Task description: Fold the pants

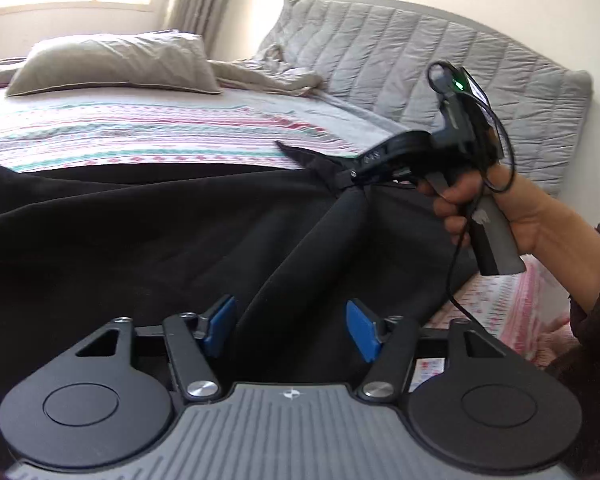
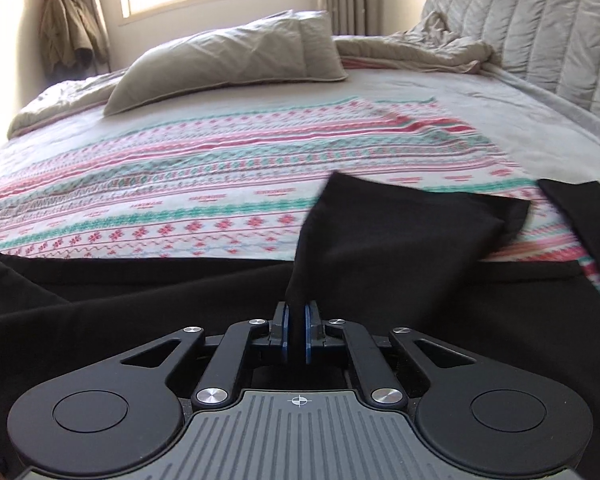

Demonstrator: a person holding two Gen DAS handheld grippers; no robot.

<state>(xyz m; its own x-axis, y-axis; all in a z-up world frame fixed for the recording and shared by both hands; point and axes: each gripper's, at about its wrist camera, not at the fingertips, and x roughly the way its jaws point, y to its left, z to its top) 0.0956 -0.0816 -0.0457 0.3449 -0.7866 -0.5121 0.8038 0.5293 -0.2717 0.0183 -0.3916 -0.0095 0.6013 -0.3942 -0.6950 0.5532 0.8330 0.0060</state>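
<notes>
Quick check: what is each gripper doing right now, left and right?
Left gripper: open, holding nothing, above the black pants.
Right gripper: shut on the black pants, a pinched fold of fabric.

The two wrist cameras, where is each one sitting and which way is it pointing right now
Left wrist: sits behind the open left gripper, low over the black pants, facing the headboard; shows the right gripper and hand.
Right wrist: behind the right gripper, shut on the pants, facing the window; no body shows.
Shared: pants, striped blanket, pillow.
</notes>
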